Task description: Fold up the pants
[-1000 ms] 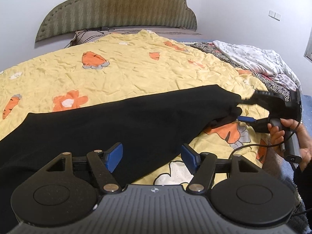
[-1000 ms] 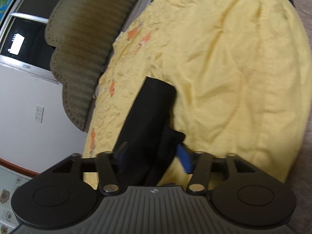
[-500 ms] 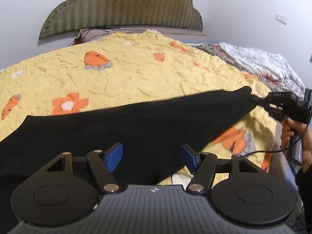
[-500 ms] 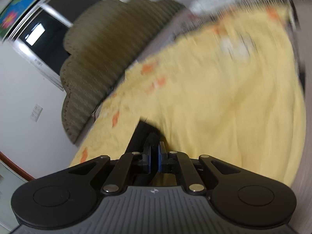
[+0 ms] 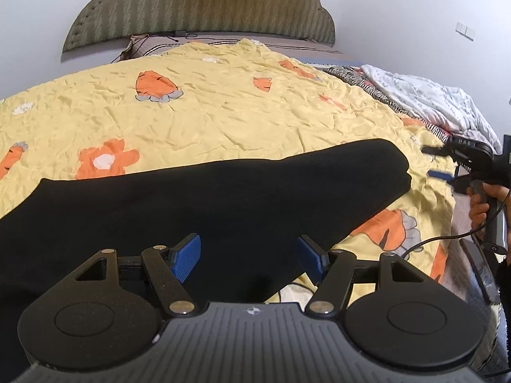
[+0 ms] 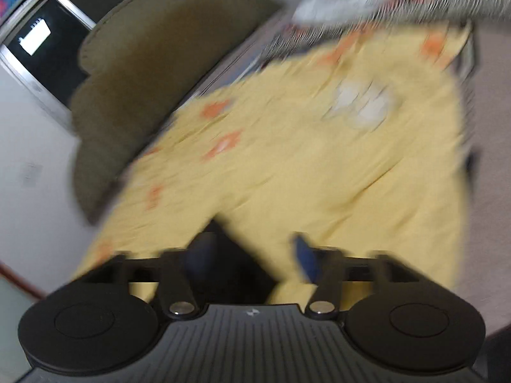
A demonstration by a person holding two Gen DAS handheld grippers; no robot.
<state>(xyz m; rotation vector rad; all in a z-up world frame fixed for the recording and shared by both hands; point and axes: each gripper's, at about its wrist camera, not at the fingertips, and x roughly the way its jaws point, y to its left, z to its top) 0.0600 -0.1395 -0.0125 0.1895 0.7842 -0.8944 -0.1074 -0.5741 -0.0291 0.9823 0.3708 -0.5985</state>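
Basically, black pants (image 5: 204,204) lie flat across the near part of the bed, on the yellow bedspread (image 5: 223,118) with orange carrot and flower prints. The cloth runs from the near left edge of the left wrist view out to a rounded end at the right, near the bed's right edge. It looks doubled over, smooth, few wrinkles.

Left gripper (image 5: 249,255) hangs just over the near edge of the pants, blue pads (image 5: 186,257) spread wide, nothing between them. Whether the pads touch the fabric, can't tell.

Right gripper (image 5: 436,162) is seen from the left wrist view at the far right, just beside the rounded pants end but apart from it, fingers parted, empty. A hand (image 5: 485,204) grips its handle, a black cable (image 5: 428,244) trailing down from it. In the right wrist view, heavily blurred, the right gripper (image 6: 249,255) shows its fingers wide apart, a dark patch of the pants (image 6: 233,265) low between them over the bedspread (image 6: 303,159).

Beyond: green padded headboard (image 5: 198,3) against the white wall, a zebra-striped and white blanket pile (image 5: 424,102) at the far right of the bed, a dark window (image 6: 38,32) at the left in the right wrist view.
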